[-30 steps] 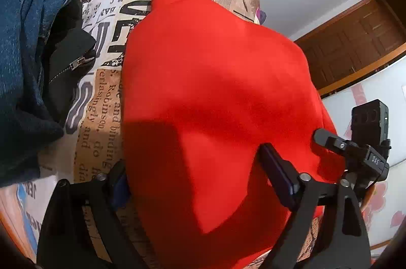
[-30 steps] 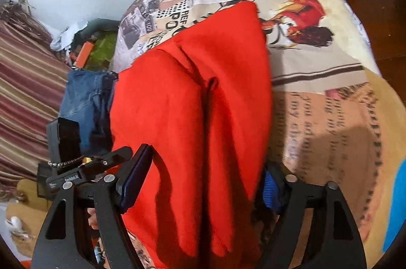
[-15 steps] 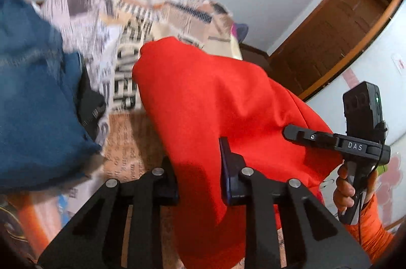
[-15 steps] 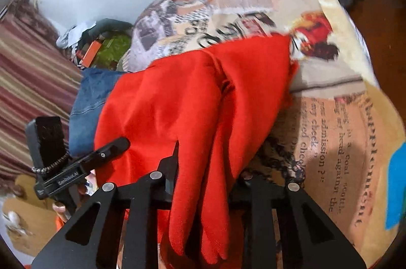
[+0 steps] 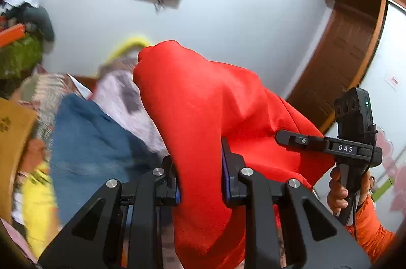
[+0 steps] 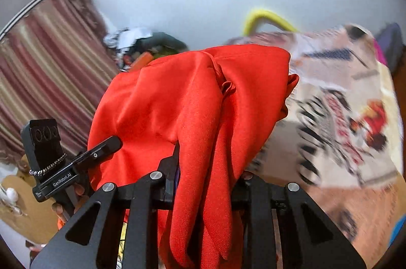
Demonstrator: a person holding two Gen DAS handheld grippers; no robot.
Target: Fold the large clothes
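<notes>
- While both are pinching bunched cloth, the left gripper (image 5: 200,177) and the right gripper (image 6: 203,175) are holding the red garment (image 5: 203,101) aloft between them.
- Its folds are hanging below each gripper.
- Blue jeans (image 5: 91,142) are lying left of the left gripper, on the newspaper-print bed (image 6: 342,122).

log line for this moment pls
left gripper: shut on red garment | right gripper: shut on red garment | garment off printed bedspread | fold: not yet
</notes>
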